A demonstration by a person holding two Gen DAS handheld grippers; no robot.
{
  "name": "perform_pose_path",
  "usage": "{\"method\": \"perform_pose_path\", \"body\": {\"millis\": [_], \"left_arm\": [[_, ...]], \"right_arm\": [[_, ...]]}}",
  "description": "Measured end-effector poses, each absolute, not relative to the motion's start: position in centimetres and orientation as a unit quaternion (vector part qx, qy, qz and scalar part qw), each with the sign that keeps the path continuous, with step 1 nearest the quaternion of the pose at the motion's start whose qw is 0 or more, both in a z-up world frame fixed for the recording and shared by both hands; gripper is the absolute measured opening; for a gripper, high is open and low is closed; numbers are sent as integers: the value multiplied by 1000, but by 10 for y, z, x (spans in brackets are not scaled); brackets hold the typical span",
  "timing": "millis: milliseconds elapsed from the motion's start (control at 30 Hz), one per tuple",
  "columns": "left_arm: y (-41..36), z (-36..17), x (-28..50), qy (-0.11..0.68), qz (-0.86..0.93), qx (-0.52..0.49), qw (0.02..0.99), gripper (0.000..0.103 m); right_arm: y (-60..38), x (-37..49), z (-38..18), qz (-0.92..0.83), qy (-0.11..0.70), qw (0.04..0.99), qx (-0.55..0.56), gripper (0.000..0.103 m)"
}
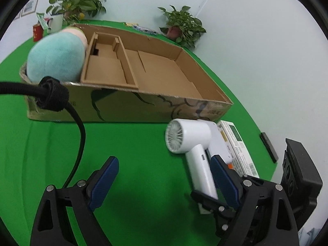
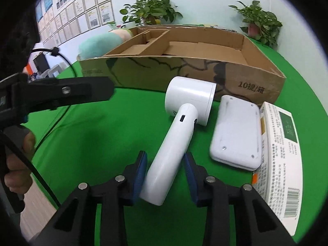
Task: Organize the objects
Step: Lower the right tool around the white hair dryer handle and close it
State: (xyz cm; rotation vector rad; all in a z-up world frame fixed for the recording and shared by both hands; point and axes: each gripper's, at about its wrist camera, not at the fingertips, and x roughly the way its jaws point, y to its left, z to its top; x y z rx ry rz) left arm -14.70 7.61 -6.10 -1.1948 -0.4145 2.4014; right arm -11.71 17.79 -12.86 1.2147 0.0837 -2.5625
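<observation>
A white hair dryer (image 2: 180, 123) lies on the green table in front of a shallow cardboard box (image 2: 205, 71). My right gripper (image 2: 165, 170) has its blue pads on either side of the dryer's handle, close to it but with small gaps showing. In the left wrist view the dryer (image 1: 190, 141) lies at the right, with the right gripper's fingers around its handle. My left gripper (image 1: 164, 176) is open and empty above bare green cloth. A teal plush toy (image 1: 55, 59) rests in the box's left end (image 1: 123, 104).
A white flat device (image 2: 235, 135) and a printed white carton (image 2: 280, 160) lie right of the dryer. A black cable (image 1: 80, 143) runs across the table's left. Potted plants (image 1: 182, 26) and a red can (image 1: 38, 32) stand at the far edge.
</observation>
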Motion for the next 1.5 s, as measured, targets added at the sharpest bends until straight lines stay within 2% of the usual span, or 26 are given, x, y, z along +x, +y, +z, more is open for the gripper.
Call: {"method": "perform_pose_path", "body": {"millis": [167, 233, 267, 300, 533, 667, 733, 833, 900, 967, 1033, 1300, 1500], "left_arm": [[85, -78, -147, -187, 816, -465, 287, 87], [93, -88, -147, -203, 790, -483, 318, 87], [96, -91, -147, -210, 784, -487, 324, 87], [99, -95, -148, -218, 776, -490, 334, 87], [109, -106, -163, -238, 760, -502, 337, 74], [112, -109, -175, -226, 763, -512, 322, 56], [115, -111, -177, -225, 764, -512, 321, 53], [112, -114, -178, -234, 769, -510, 308, 43], [109, -116, -182, -245, 766, -511, 304, 41], [108, -117, -183, -241, 767, -513, 301, 38], [106, -116, -183, -237, 769, -513, 299, 35], [112, -112, -142, -233, 767, -517, 301, 34], [105, -105, -132, -236, 770, -519, 287, 32]], "right_arm": [[177, -96, -128, -889, 9, 188, 417, 35], [178, -88, -126, -892, 4, 194, 407, 51], [179, -86, -126, -893, 5, 196, 404, 70], [179, -83, -126, -895, 6, 196, 400, 78], [178, -96, -128, -896, -1, 183, 405, 78], [179, -105, -132, -897, -6, 172, 407, 78], [179, -110, -134, -896, -9, 169, 412, 78], [178, -114, -134, -895, -6, 166, 415, 67], [174, -116, -137, -893, 11, 152, 423, 44], [168, -113, -139, -894, 30, 148, 422, 35], [165, -107, -139, -895, 42, 142, 420, 35], [165, -66, -137, -891, 50, 139, 430, 34], [165, -51, -138, -891, 27, 138, 432, 31]]}}
